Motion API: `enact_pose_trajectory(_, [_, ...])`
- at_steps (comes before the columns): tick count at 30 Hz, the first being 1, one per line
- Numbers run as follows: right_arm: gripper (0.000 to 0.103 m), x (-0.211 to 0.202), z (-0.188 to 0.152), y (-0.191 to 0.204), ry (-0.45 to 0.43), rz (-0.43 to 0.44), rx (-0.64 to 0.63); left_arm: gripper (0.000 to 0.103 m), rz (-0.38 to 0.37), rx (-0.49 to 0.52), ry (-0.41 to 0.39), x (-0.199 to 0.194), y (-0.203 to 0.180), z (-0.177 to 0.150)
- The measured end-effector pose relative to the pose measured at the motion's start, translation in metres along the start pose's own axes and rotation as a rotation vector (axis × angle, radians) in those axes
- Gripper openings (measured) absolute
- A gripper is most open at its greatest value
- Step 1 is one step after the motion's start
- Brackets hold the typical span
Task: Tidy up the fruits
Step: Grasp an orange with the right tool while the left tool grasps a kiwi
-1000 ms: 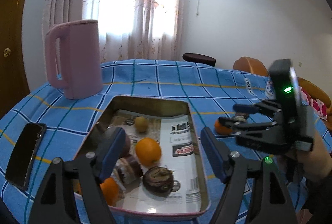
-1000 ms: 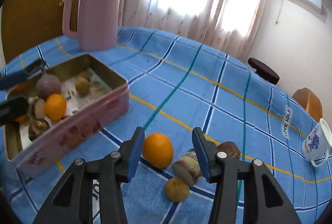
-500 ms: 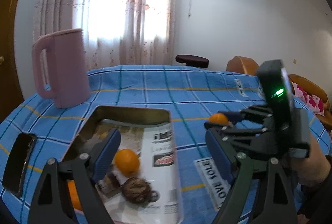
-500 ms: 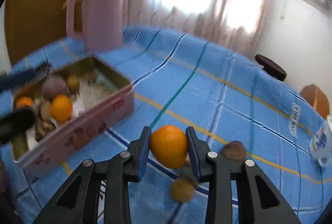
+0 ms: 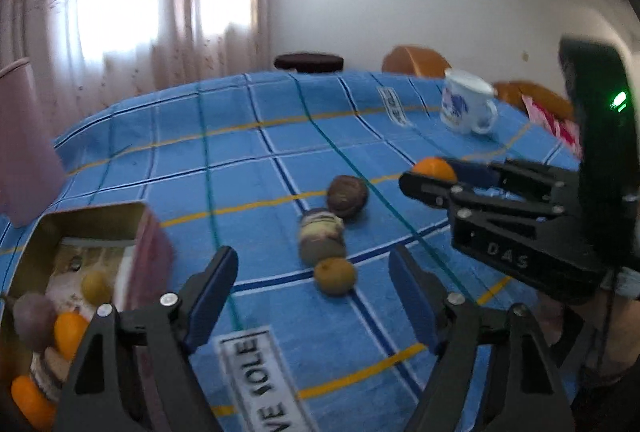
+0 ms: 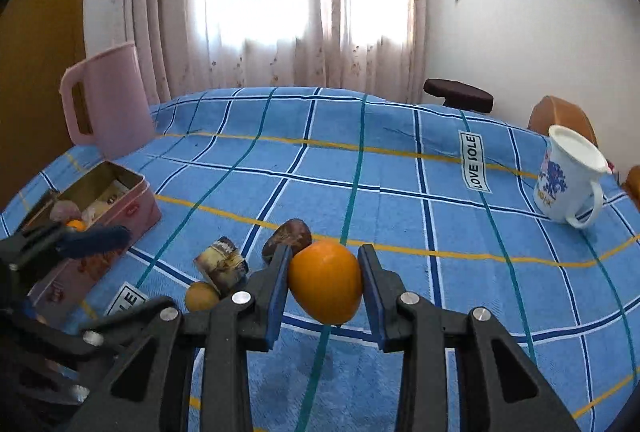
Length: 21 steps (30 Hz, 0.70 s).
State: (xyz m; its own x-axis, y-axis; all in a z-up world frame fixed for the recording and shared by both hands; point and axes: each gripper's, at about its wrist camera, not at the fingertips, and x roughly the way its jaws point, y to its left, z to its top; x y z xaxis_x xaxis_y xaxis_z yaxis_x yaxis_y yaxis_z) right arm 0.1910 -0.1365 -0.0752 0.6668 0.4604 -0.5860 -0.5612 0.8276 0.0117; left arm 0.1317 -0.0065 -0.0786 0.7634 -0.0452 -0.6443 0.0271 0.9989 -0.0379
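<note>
While the right gripper (image 6: pixel 325 286) stands clamped on an orange (image 6: pixel 326 282), the fruit hangs clear of the blue checked cloth (image 6: pixel 400 168). Just left of its jaws lie three pieces: a dark brown fruit (image 6: pixel 289 237), a mottled one (image 6: pixel 223 264), and a small yellow-brown one (image 6: pixel 201 296). Farther left sits the pink tin (image 6: pixel 100 220), holding several fruits.

Left gripper (image 5: pixel 312 296): jaws apart, having just narrowed a little, nothing between the pads. The three loose fruits lie just ahead of it; the tin to its left.
</note>
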Motion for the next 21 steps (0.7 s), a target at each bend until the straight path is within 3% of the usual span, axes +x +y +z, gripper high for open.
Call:
enact_pose_trajectory(4, [0.036,-0.001,0.000,0.000,-0.016,0.007,-0.004,0.051,-0.056,-0.024,0.147,0.030,-0.001,0.003])
enact_pose_trajectory(8, [0.036,-0.004,-0.002,0.003,-0.026,0.007,-0.018,0.044,-0.061,-0.033,0.181,0.036,-0.002,0.001])
enact_pose_trajectory(10, [0.036,-0.004,-0.002,0.002,-0.027,0.012,-0.012,0.031,-0.059,-0.033,0.178,0.034,-0.002,0.000])
enact_pose_trajectory(21, [0.036,-0.011,-0.003,0.001,-0.067,0.033,-0.004,0.029,-0.076,-0.009,0.085,0.015,-0.007,0.000])
